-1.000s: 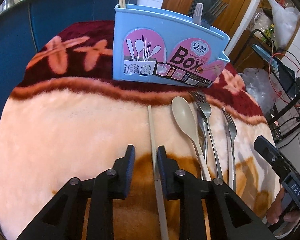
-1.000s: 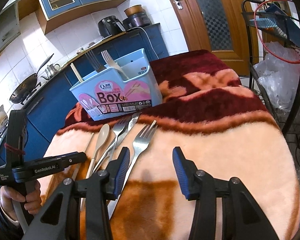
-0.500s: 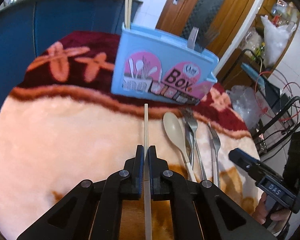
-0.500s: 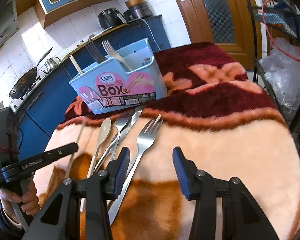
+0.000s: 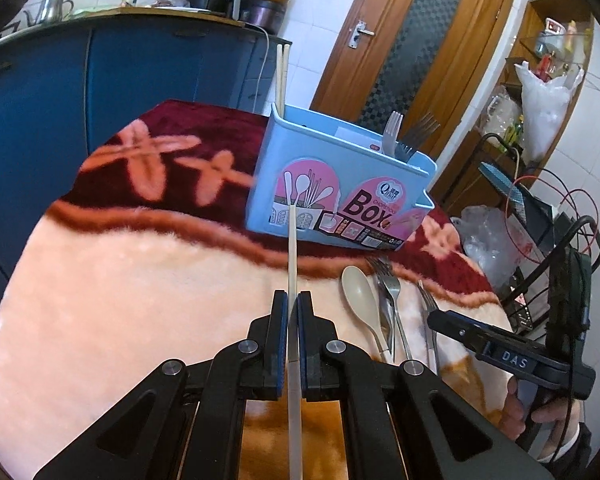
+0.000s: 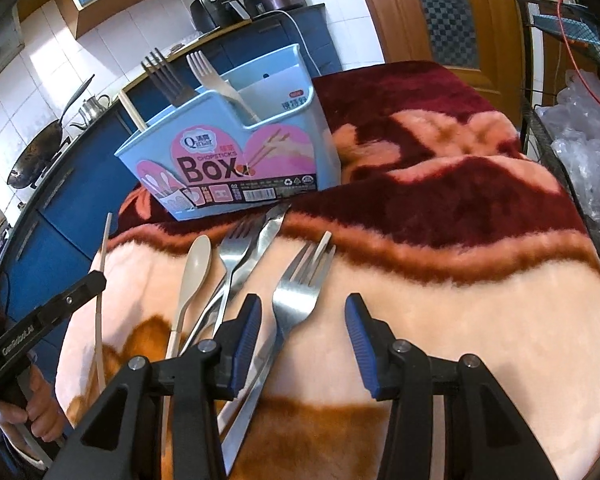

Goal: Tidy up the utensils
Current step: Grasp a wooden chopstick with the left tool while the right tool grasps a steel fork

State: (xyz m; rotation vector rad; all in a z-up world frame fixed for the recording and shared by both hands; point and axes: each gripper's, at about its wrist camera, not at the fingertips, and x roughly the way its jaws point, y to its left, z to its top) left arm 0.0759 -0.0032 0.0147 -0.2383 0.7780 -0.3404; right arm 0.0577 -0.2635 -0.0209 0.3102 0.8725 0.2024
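My left gripper point(image 5: 293, 300) is shut on a pale chopstick point(image 5: 292, 248), held off the blanket with its tip in front of the light blue utensil box point(image 5: 340, 184). The box point(image 6: 236, 160) holds two forks point(image 6: 204, 76) and upright chopsticks point(image 5: 281, 76). On the blanket lie a beige spoon point(image 6: 196, 264), a fork and a knife point(image 6: 256, 248) side by side, and a larger fork point(image 6: 296, 292). My right gripper point(image 6: 302, 316) hovers low over that larger fork, jaws closing, the fork's head between the fingers, pads not touching it.
The table wears a thick peach and maroon blanket point(image 6: 460, 280). Blue kitchen cabinets point(image 5: 100, 80) stand behind and to the left. A black wire rack point(image 6: 548, 80) with plastic bags stands off the table's right edge. A wooden door point(image 5: 412, 40) is at the back.
My left gripper shut on the chopstick and raised it off the blanket toward the box. My right gripper moved closer over the larger fork and its jaws narrowed.
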